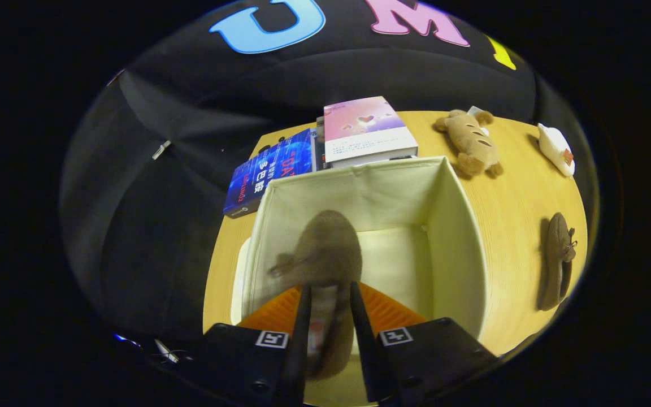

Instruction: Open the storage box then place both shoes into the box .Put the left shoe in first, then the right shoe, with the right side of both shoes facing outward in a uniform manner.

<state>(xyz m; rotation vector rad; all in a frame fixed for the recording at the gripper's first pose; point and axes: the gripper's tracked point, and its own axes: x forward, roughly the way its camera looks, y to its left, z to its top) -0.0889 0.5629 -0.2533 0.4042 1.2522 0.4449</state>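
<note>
Shoe (pixel 328 249) between gripper (pixel 328 316) fingers over open box (pixel 455 237), wooden table (pixel 523 192)

The gripper (pixel 328 316) hangs over the open storage box (pixel 461 226), its two fingers (pixel 302 322) closed on one shoe (pixel 325 249) that sits between them and reaches ahead of their tips, inside the box's mouth. The box stands on the table (pixel 517 186), just ahead of and below the fingers. Beyond the box's far wall lie two books: one book (pixel 368 130) straight ahead, another book (pixel 266 175) just left of it, side by side and touching. To the right of the box, well apart from it, the second shoe (pixel 557 260) lies on the table. Farther ahead on the right lies a plush toy (pixel 469 141), and right of that a small object (pixel 556 148) near the table's edge.
</note>
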